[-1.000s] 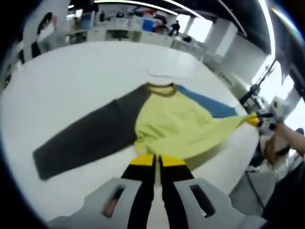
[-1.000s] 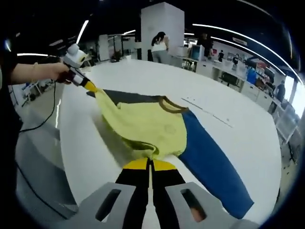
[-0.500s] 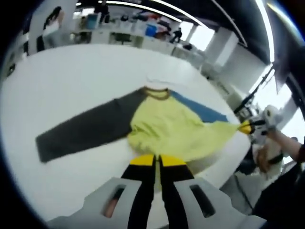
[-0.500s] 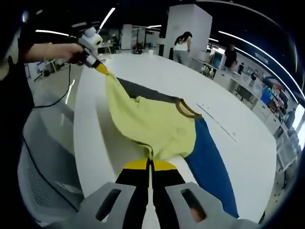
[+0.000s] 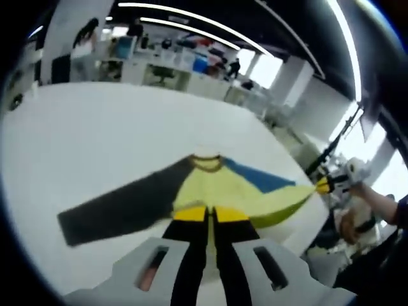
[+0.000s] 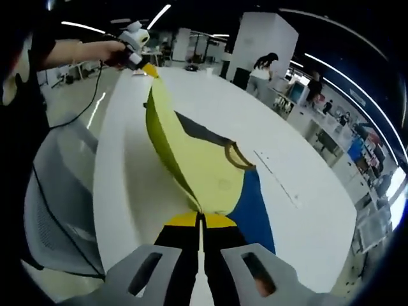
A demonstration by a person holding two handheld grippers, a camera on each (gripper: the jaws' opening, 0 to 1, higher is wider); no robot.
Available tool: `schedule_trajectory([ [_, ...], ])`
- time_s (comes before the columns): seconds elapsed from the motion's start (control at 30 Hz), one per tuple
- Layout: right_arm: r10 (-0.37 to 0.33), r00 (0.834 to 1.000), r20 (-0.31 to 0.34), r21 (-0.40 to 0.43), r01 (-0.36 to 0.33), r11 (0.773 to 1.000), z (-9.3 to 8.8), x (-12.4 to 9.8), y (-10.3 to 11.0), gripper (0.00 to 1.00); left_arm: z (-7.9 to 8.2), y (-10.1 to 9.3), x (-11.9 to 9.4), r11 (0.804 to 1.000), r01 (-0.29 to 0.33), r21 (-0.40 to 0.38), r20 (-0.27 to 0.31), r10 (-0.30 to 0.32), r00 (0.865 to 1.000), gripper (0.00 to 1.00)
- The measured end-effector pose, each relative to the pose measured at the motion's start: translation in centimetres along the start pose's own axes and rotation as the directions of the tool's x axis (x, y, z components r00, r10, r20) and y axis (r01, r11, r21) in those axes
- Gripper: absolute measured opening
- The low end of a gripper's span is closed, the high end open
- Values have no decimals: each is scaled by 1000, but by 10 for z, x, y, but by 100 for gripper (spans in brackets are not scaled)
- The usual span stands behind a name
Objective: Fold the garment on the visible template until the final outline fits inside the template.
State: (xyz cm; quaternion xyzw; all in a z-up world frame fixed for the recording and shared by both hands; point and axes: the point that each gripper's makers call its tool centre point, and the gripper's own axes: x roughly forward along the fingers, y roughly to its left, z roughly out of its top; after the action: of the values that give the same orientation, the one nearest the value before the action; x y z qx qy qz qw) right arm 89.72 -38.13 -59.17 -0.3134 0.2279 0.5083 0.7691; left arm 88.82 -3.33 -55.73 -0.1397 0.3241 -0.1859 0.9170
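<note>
A long-sleeved shirt (image 5: 220, 188) with a yellow body, a dark grey sleeve (image 5: 118, 207) and a blue sleeve (image 5: 261, 178) lies partly on the white table (image 5: 95, 127). My left gripper (image 5: 206, 213) is shut on one corner of the yellow hem. My right gripper (image 5: 322, 186) holds the other corner, off to the right. In the right gripper view, my right gripper (image 6: 200, 220) is shut on the hem, and the shirt (image 6: 204, 169) stretches up to my left gripper (image 6: 148, 67). The hem hangs taut above the table. A faint template line (image 6: 277, 175) runs beyond the blue sleeve (image 6: 252, 210).
A grey mesh chair (image 6: 64, 210) stands beside the table's (image 6: 127, 166) near edge. A cable (image 6: 89, 108) hangs from the left gripper. A person (image 6: 261, 67) stands by a white pillar behind the table. Desks and shelves line the back (image 5: 172, 60).
Both grippers have risen and pulled apart, lifting the yellow hem off the table and drawing it taut. The sleeves and collar still lie on the table.
</note>
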Motion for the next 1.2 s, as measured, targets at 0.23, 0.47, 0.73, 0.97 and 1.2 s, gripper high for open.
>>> schedule_trajectory([
  [0.23, 57, 998, -37, -105, -60, 993, 6, -5, 11, 1, -5, 1, -6, 1000, 5, -9, -30, -5, 1000, 0],
  [0.47, 180, 967, -178, -264, -223, 938, -14, 2, 60, 1, -54, 9, -12, 1000, -20, -20, -119, 17, 993, 0],
  [0.73, 264, 937, -228, -268, -322, 908, -31, 8, 100, 1, -119, 16, -23, 997, -44, -58, -216, 31, 976, 0],
  [0.97, 298, 914, -274, -279, -372, 885, -47, 17, 123, 1, -162, 23, -25, 996, -72, -43, -296, 56, 953, 0],
  [1.2, 299, 885, -357, -316, -415, 853, -74, 27, 138, 1, -192, 20, -18, 998, -52, -30, -366, 38, 930, 0],
])
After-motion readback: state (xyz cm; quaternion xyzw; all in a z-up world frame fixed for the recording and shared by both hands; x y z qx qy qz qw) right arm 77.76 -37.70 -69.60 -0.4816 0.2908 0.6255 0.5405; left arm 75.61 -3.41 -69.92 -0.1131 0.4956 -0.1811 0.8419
